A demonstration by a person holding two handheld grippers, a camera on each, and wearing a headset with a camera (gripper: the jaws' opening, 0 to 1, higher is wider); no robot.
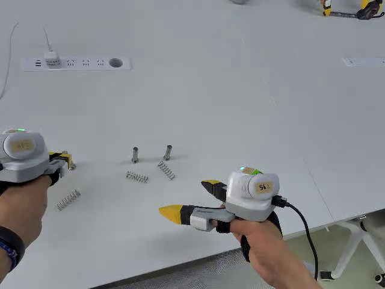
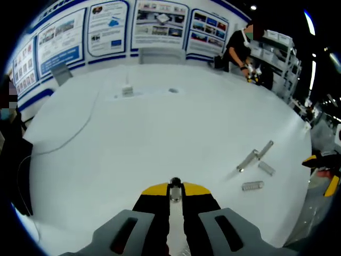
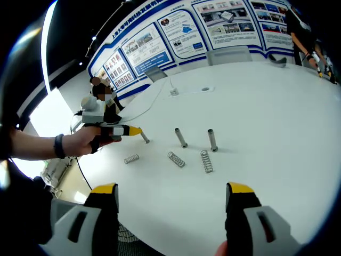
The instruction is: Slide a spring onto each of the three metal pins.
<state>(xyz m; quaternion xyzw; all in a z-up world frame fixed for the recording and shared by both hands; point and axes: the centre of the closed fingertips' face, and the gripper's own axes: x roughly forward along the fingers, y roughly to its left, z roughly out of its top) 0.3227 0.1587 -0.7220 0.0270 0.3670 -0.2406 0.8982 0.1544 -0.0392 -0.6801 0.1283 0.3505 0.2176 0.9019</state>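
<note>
My left gripper (image 2: 175,186) is shut on a short metal pin (image 2: 175,195), which stands between its yellow tips. This gripper (image 1: 63,160) sits at the table's left, and in the right gripper view its pin (image 3: 144,138) touches the tabletop. Two more pins (image 1: 135,155) (image 1: 168,152) stand upright mid-table. Two springs (image 1: 137,176) (image 1: 166,170) lie just in front of them. A third spring (image 1: 68,200) lies near the left gripper. My right gripper (image 1: 191,198) is open with nothing between its jaws and hovers in front of the springs, pointing left.
A white power strip (image 1: 75,63) with a plugged-in charger lies at the far left of the white table (image 1: 240,108). The table's front edge runs just under my right hand. Another person works at the far end (image 2: 242,45).
</note>
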